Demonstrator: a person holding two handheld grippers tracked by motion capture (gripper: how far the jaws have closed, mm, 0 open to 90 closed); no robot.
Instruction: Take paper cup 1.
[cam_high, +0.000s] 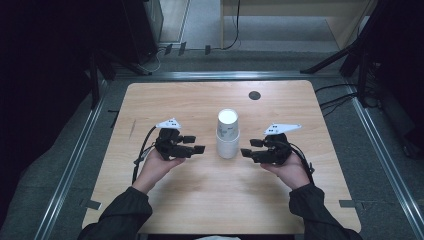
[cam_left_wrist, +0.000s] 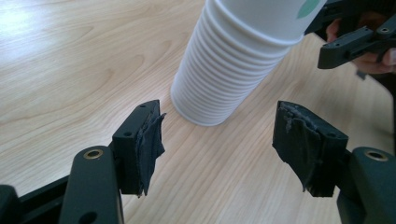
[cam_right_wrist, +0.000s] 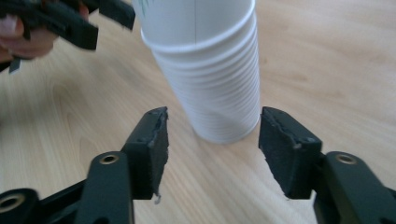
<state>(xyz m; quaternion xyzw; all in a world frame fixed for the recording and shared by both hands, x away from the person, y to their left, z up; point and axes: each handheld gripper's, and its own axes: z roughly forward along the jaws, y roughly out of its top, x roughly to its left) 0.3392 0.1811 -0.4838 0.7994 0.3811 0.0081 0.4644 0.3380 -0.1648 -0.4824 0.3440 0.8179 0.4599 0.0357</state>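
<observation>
Here, a stack of white paper cups (cam_high: 227, 134) stands upright mid-table, the left gripper (cam_high: 199, 145) just to its left and the right gripper (cam_high: 246, 148) just to its right, both with jaws parted and gripping nothing.

White paper cup stack (cam_high: 227, 134), rims down, upright at table centre
</observation>
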